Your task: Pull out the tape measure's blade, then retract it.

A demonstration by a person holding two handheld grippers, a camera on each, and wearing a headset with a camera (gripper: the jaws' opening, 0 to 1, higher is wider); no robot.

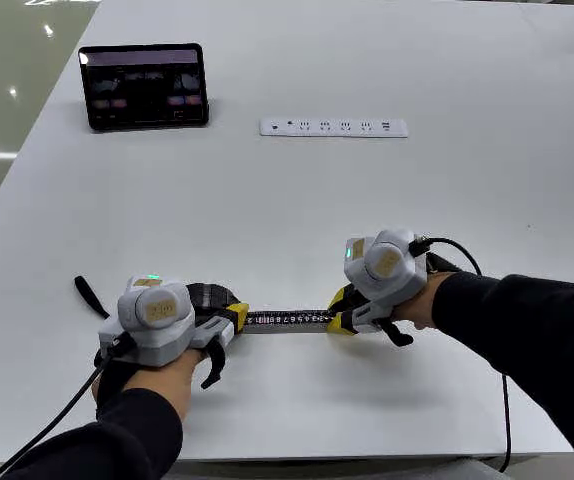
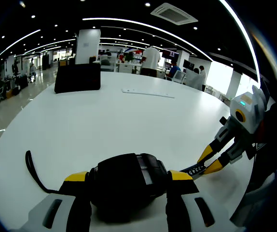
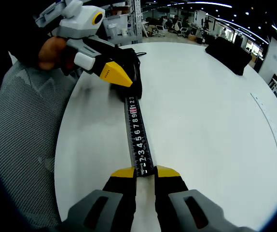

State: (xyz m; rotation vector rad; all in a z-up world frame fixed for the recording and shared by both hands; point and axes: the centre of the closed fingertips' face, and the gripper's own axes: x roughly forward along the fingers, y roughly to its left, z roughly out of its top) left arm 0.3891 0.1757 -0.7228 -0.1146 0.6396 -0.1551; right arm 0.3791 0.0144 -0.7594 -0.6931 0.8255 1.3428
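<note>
The black tape measure case [image 2: 126, 186] lies on the white table [image 1: 297, 200], clamped between the yellow-tipped jaws of my left gripper [image 2: 129, 177]. Its black blade [image 3: 137, 137] with white numbers runs out flat across the table to my right gripper [image 3: 143, 171], which is shut on the blade's end. In the head view the left gripper [image 1: 229, 322] sits at the lower left with the case [image 1: 210, 297] behind it, and the blade [image 1: 287, 320] spans to the right gripper [image 1: 339, 318]. A black wrist strap [image 1: 89, 296] trails left from the case.
A black tablet [image 1: 144, 85] stands at the table's far left. A white power strip [image 1: 333, 127] lies flat at the far middle. Cables hang from both grippers off the table's near edge. Open tabletop lies between the grippers and those items.
</note>
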